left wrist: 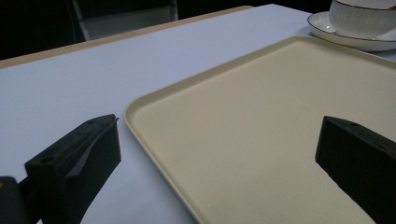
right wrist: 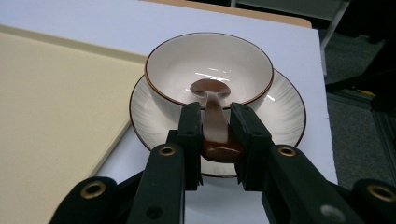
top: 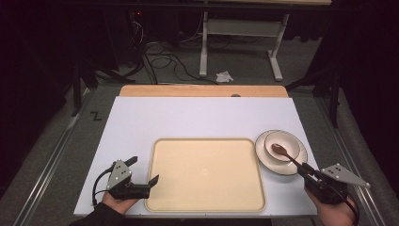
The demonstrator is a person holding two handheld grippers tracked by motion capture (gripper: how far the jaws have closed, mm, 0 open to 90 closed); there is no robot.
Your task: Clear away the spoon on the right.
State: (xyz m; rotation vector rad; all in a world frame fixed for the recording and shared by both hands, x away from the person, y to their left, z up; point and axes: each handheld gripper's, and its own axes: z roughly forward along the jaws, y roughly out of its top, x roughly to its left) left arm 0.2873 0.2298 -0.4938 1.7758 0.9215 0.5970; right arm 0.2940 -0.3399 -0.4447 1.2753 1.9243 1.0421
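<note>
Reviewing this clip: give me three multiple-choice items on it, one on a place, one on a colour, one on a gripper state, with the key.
1. Where does the bowl stand?
A on the tray
B on the plate
C on bare table

2. What colour is the tray?
A cream
B blue
C black

3. The right gripper is
A open, free
B shut on the spoon
C resting in the tray

Key: B, the plate rings the bowl's foot; A, its surface is pale cream; B, the jaws clamp the spoon handle.

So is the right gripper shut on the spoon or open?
Shut: the right gripper has both jaws pressed against the spoon handle, its head inside the bowl.
</note>
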